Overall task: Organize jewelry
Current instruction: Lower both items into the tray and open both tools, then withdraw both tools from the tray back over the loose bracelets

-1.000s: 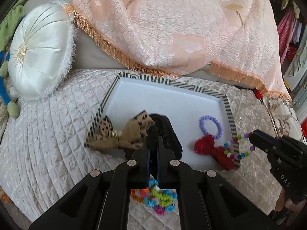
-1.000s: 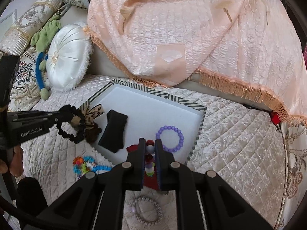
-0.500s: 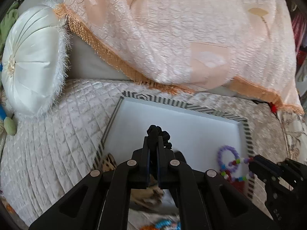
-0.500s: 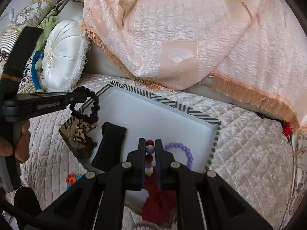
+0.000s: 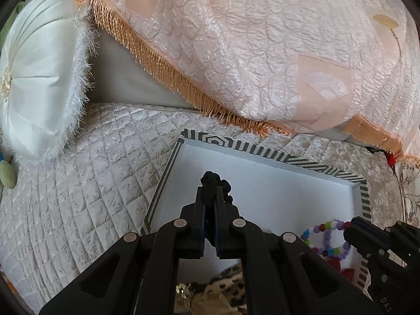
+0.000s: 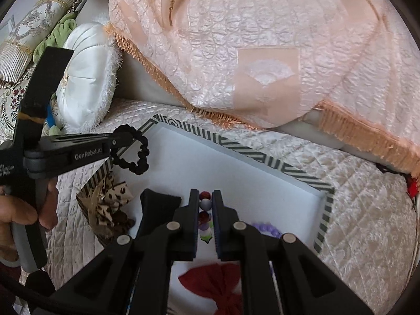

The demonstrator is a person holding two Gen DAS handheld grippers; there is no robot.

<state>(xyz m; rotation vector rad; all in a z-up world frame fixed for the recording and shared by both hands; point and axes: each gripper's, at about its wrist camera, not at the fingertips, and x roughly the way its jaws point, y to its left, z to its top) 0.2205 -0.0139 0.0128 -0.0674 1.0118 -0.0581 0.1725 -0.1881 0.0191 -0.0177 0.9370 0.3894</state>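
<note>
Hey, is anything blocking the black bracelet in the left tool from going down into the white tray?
Nothing visible does. The black bracelet hangs from the left tool over the far-left corner of the tray, where the floor is bare. The black clip and leopard bow lie nearer the camera.

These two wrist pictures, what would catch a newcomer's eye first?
Probably the big peach bedspread with its gold fringe, draped across the top of both views. Below it, a white tray with a striped border lies on the quilted cover. Over the tray the left gripper holds a black beaded bracelet, and the right gripper pinches a multicoloured bead bracelet.
</note>
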